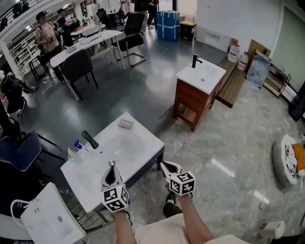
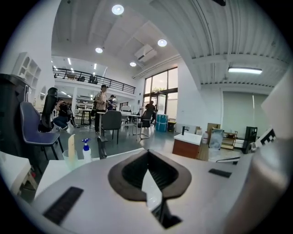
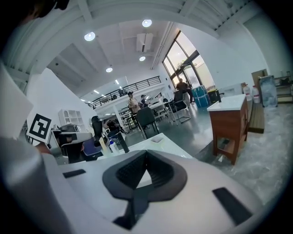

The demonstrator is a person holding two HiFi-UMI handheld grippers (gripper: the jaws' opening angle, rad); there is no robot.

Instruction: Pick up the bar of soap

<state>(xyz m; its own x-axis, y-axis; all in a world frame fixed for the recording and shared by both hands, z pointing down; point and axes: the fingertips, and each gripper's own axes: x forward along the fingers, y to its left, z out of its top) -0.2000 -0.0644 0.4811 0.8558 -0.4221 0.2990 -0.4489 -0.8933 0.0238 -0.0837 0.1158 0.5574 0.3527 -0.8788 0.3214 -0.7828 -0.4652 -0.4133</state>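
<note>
light: bright, even, ceiling lights (image 2: 117,9) | floor (image 1: 143,90): glare | gripper views: fisheye, dark corners | foreground: soft

We are seeing the bar of soap (image 1: 126,124) lying at the far edge of the table (image 1: 90,182), behind the basin (image 1: 125,147). The faucet (image 1: 89,139) is standing left of the basin, with the spray bottle (image 1: 77,145) just beside it. Another sink cabinet (image 1: 198,90) is standing well behind, rightward.

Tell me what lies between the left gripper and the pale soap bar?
In the head view, only the white sink's bare basin separates the left gripper from the pale rectangular soap bar.
</note>
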